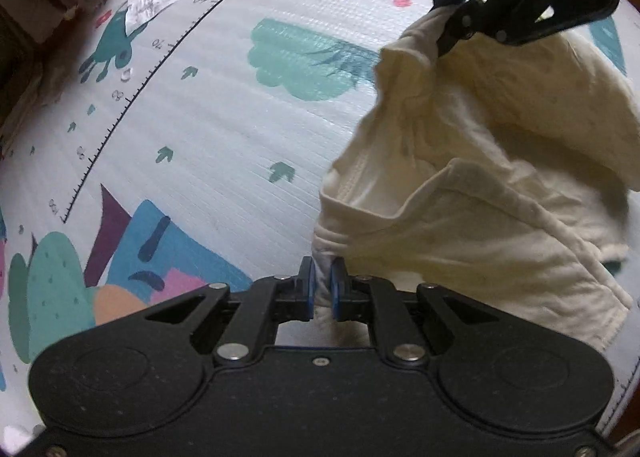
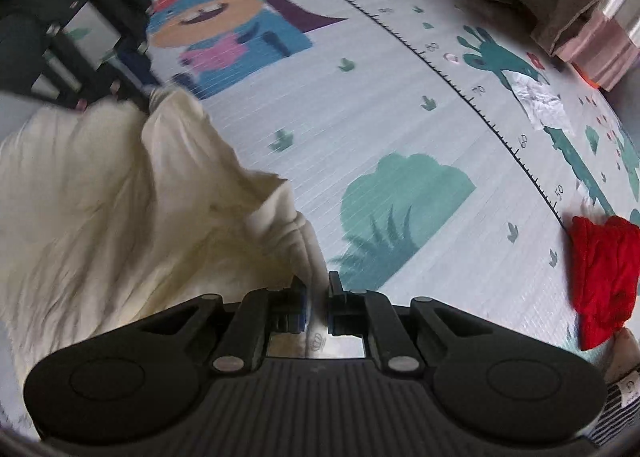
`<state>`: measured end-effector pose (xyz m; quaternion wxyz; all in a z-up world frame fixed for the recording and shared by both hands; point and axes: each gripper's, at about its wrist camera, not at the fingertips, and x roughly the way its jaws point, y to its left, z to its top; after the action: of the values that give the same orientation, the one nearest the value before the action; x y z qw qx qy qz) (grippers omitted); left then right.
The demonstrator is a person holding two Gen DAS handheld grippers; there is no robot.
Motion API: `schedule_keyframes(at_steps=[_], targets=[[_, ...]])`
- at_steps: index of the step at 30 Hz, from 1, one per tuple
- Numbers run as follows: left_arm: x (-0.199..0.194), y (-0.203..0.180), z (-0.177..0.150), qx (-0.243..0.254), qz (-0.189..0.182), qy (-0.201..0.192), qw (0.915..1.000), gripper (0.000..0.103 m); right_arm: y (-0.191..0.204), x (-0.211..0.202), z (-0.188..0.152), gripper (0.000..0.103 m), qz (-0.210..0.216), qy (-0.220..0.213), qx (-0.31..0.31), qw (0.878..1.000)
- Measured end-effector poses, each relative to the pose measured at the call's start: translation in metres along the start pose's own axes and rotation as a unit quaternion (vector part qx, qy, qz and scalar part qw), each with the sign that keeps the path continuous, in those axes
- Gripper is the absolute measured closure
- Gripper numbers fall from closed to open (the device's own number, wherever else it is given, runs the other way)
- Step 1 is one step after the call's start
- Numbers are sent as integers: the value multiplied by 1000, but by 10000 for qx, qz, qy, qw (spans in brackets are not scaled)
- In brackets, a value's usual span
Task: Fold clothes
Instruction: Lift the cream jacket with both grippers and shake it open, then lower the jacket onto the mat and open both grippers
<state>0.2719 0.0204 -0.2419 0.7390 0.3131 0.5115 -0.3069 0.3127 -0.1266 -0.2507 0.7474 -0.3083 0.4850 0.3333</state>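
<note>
- Nearest your left camera, your left gripper (image 1: 322, 283) has its blue pads pinched tight on a bunched corner of the cream garment (image 1: 500, 161), with cloth squeezed between them.
- In the right wrist view, your right gripper (image 2: 317, 299) is likewise clamped on a rolled edge of the same cream garment (image 2: 120, 197); the left view shows that tool up at the top right, biting the far corner.
- The garment hangs slack between your two grips, lifted off the play mat (image 1: 224, 129). Its body sags in loose pockets and an open hem or waistband gapes toward the left camera. Whether any of it touches the mat I cannot tell.
- Judging by that, you are early on: the piece is picked up by two points but not spread, and no crease or fold line shows yet.
- What seems left for this piece: pull it taut, lay it flat on the open stretch of mat, then make the folds.
- More work waits: a red garment (image 2: 604, 277) lies crumpled on the mat to the right, well apart from the cream one, and unfolded.
- A small white crumpled scrap (image 2: 540, 103) lies farther off by the printed ruler line (image 2: 500, 133); whether it is clothing is unclear.
</note>
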Motion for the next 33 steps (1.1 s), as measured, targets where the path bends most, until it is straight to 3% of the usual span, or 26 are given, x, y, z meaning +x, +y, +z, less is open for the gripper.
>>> schedule_keyframes(at_steps=[4,8,11,13,16,18,22,25,27,30,33], targets=[[27,11,3,-191,25,33,9998,96,-3,28,3,84,-383,-38,-41,9993],[47,18,2,-489,109,100,9987,93,-8,46,-2,53,-887,-101,64,9960],[58,22,1,-674,316,121,9972,81,-20,42,-7,49,-1000,-265,348,9940],[60,25,0,-744,472,113,9960,66,-28,31,-11,49,-1105,-431,515,9916],[52,34,-5,-942,499,-1,9943,60,-13,10,-22,47,-1790,-690,-297,9810],[38,39,-13,-1027,548,-179,9930,60,0,-8,-37,47,-1706,-867,-591,9797],[-4,47,-44,-1396,407,-615,9875,57,32,-37,-78,46,-920,-901,-414,9908],[-27,46,-86,-1982,127,-759,9771,55,59,-43,-118,45,-487,-581,-250,9968],[-36,41,-116,-2452,-68,-771,9664,55,65,-45,-146,45,-272,-373,195,9987],[-42,24,-158,-3313,-305,-757,9400,55,61,-47,-182,44,-105,-141,1139,9933],[-48,8,-200,-4146,-539,-737,9054,55,42,-48,-214,43,73,-55,2351,9719]])
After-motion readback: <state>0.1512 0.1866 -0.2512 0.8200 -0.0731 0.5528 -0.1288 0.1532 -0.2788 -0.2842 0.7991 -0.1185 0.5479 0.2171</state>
